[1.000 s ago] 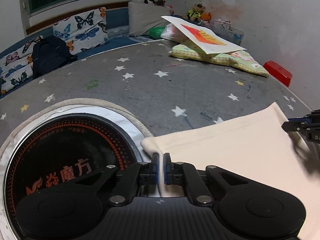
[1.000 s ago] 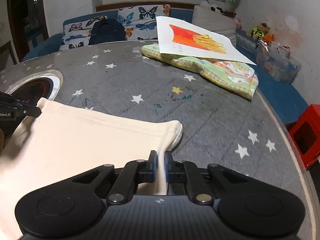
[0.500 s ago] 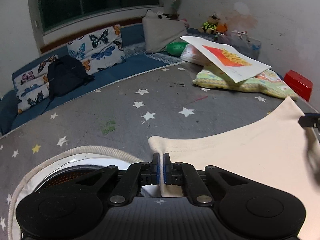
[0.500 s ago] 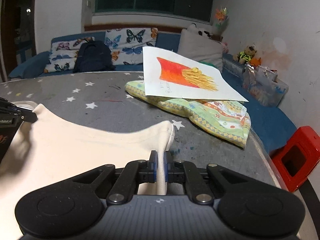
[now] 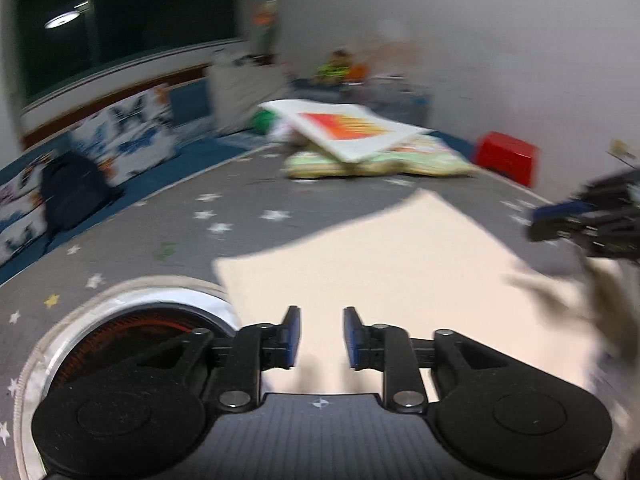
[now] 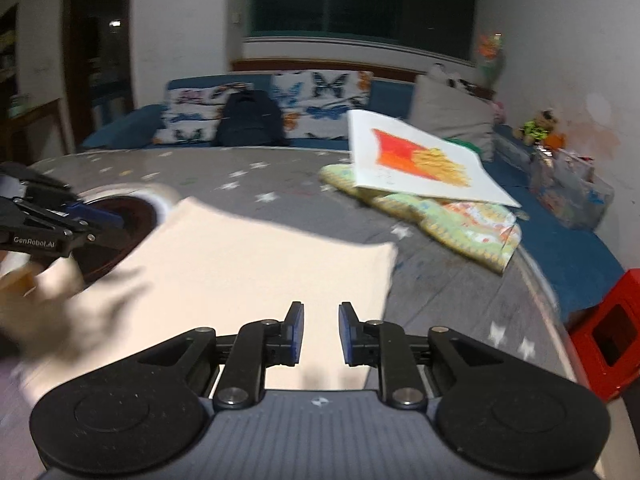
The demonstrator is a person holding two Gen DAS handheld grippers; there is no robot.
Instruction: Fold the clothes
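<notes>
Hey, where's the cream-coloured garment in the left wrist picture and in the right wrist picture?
Left wrist view: the cream garment fills the centre and right, just beyond the opening left gripper.
Right wrist view: it spreads across the lower left and centre, beyond the opening right gripper; nothing is between either gripper's pads.
Shared landmark: the orange-and-yellow drawing on the patterned cushion.

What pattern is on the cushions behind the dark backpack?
Butterflies, blue and orange on white cushions; clearest in the right wrist view.

walls (image 6: 560, 20): pale | window (image 6: 360, 0): dark, lamp reflected | bench (image 6: 560, 240): blue, butterfly cushions (image 6: 320, 96) | worktop (image 6: 280, 184): grey, starred
</notes>
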